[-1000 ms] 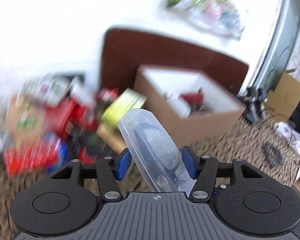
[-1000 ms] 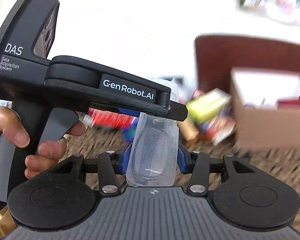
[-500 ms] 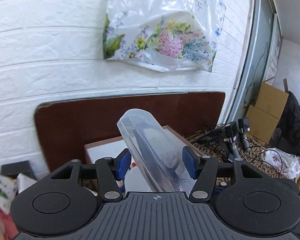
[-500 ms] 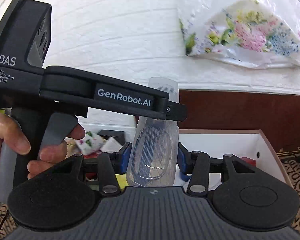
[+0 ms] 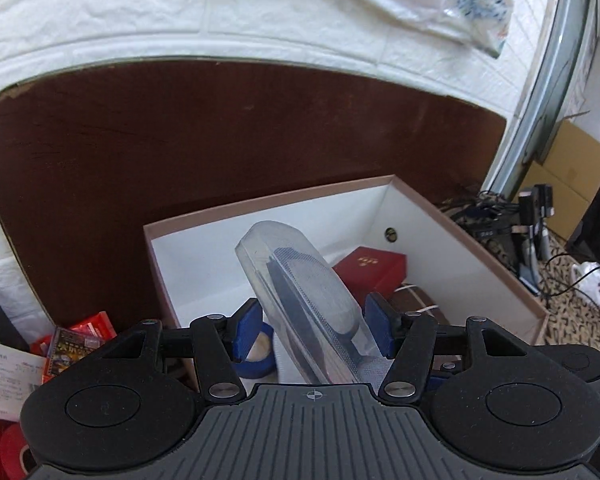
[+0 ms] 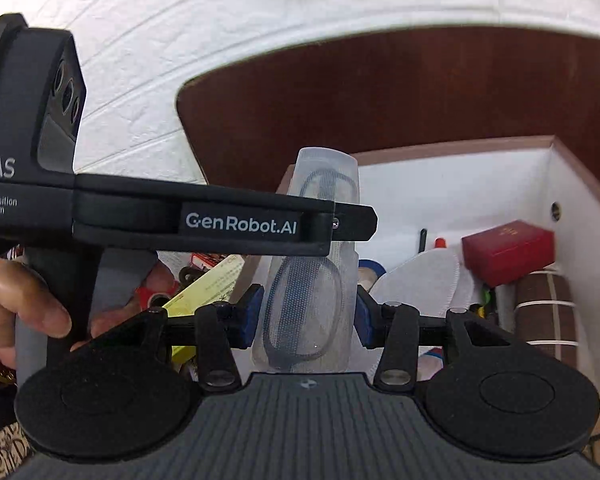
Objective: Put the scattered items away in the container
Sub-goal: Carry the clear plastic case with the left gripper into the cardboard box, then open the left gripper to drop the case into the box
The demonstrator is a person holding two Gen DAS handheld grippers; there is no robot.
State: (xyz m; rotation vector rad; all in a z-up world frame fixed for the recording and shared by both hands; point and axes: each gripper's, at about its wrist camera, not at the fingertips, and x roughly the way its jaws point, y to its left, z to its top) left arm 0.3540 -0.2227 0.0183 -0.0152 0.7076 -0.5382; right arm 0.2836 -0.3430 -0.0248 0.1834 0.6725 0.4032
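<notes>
Sitting open below both grippers, the white-lined box point(image 5: 452, 216) is waiting directly ahead. The clear plastic case point(image 5: 300, 296), long axis pointing forward and up, is hanging over its interior. The left gripper point(image 5: 312, 332) and right gripper point(image 6: 306, 314) are each clamping it between blue pads.

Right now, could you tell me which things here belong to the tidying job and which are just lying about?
Job: clear plastic case, left hand-held gripper, right hand-held gripper, white-lined box, red packets beside it.
Lying about: floral bag, brown board, cardboard carton, cables.
</notes>
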